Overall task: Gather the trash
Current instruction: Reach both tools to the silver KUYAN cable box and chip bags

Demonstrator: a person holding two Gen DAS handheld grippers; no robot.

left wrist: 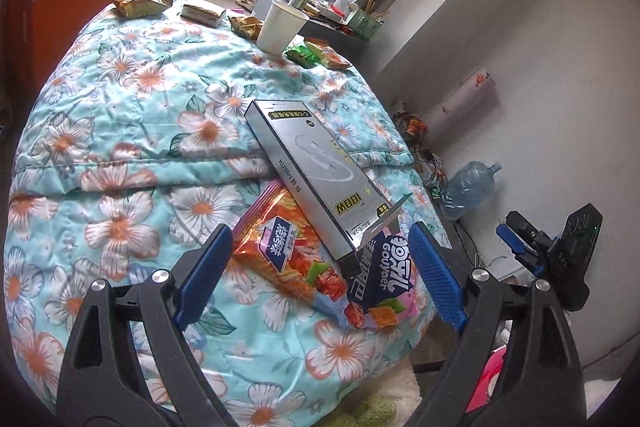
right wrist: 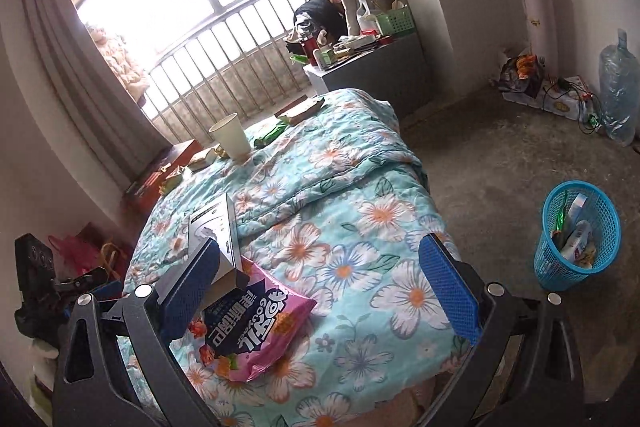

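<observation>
Just ahead of the left gripper's [left wrist: 320, 267] spread fingers lies the pink snack bag [left wrist: 384, 275].

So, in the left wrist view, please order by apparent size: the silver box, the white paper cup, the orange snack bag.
1. silver box
2. orange snack bag, partly hidden under the box
3. white paper cup, though farther away

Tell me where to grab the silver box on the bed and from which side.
Grip the silver box across its narrow width near the raised near end, coming from above with the left gripper. It is long and slim and rests tilted on the snack bags.
</observation>
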